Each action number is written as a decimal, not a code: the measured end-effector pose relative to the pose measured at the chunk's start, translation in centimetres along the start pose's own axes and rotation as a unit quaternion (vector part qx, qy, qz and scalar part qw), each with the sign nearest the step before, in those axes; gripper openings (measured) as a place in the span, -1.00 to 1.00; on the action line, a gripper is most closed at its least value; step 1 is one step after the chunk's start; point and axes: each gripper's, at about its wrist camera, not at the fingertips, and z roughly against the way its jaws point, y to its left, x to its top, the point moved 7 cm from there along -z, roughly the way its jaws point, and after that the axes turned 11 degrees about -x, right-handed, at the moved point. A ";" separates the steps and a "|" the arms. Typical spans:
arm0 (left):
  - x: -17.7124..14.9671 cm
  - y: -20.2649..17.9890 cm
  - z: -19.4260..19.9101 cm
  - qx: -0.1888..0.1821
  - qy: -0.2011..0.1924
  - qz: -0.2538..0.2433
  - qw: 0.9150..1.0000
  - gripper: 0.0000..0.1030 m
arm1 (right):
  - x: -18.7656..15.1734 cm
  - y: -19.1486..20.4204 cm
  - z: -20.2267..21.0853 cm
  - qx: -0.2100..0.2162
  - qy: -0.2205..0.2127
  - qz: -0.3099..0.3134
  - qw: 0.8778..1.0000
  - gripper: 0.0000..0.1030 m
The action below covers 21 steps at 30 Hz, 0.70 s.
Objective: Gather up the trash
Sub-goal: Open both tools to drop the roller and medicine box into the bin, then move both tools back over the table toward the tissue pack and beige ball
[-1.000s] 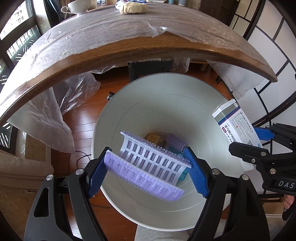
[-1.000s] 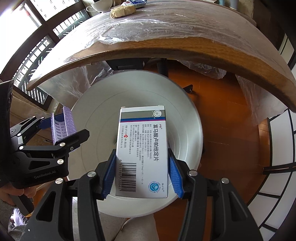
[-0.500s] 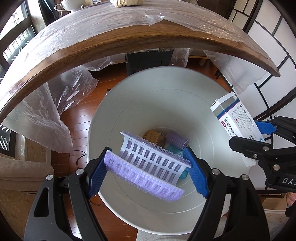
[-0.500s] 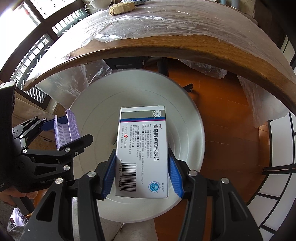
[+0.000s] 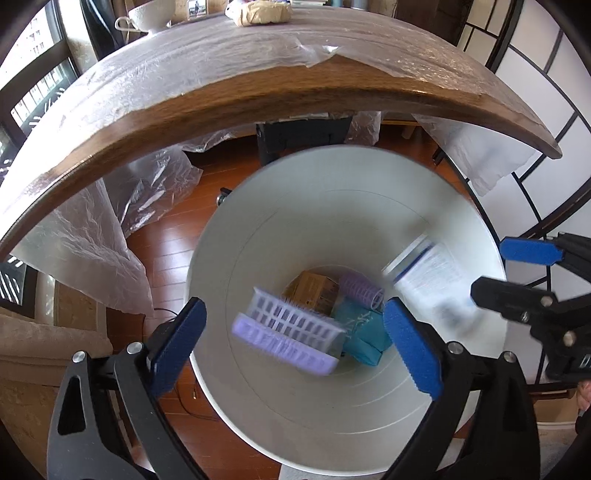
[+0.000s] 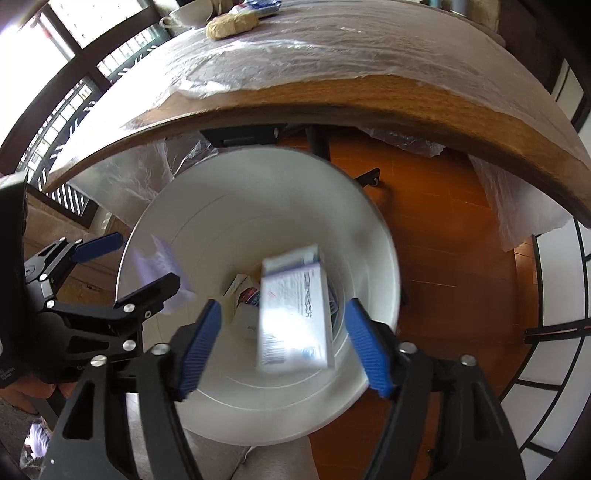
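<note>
Drop step: both grippers, left (image 5: 293, 341) & right (image 6: 284, 341), jaws wide, gripping nothing. Purple comb (image 5: 286, 334) and med box (image 6: 295, 317) blurred, falling into white bin (image 5: 369, 192). Next, prob. fetch wrapper (image 5: 258, 13) off table (image 5: 258, 92)

A blurred lilac comb (image 5: 286, 334) hangs tilted inside the white bin (image 5: 369, 184). The white box (image 6: 295, 314), also blurred, sits mid-bin above other trash (image 5: 360, 332).

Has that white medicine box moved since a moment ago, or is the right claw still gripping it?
Yes. The medicine box has left the open right gripper and is dropping into the white bin, blurred.
</note>
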 end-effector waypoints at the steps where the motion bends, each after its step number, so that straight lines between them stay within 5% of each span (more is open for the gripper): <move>1: 0.0 0.0 0.1 0.004 0.000 -0.002 1.000 0.90 | 0.0 -0.2 0.3 0.001 -0.004 -0.006 1.000 0.36; 6: 0.3 -0.3 2.3 0.002 -0.024 0.003 1.000 0.90 | 0.9 -1.5 3.2 -0.020 -0.047 -0.015 0.999 0.48; 11: 2.4 -1.4 6.5 0.029 -0.087 -0.011 0.996 0.91 | 4.4 -2.6 8.9 -0.041 -0.140 -0.029 0.989 0.91; 16: 6.0 -2.1 9.0 0.041 -0.138 -0.030 0.989 0.97 | 10.3 -2.7 12.6 -0.037 -0.203 -0.023 0.978 0.92; 21: 9.9 -1.1 8.9 0.029 -0.151 -0.041 0.987 0.97 | 16.6 -1.6 12.6 -0.043 -0.219 0.000 0.975 0.92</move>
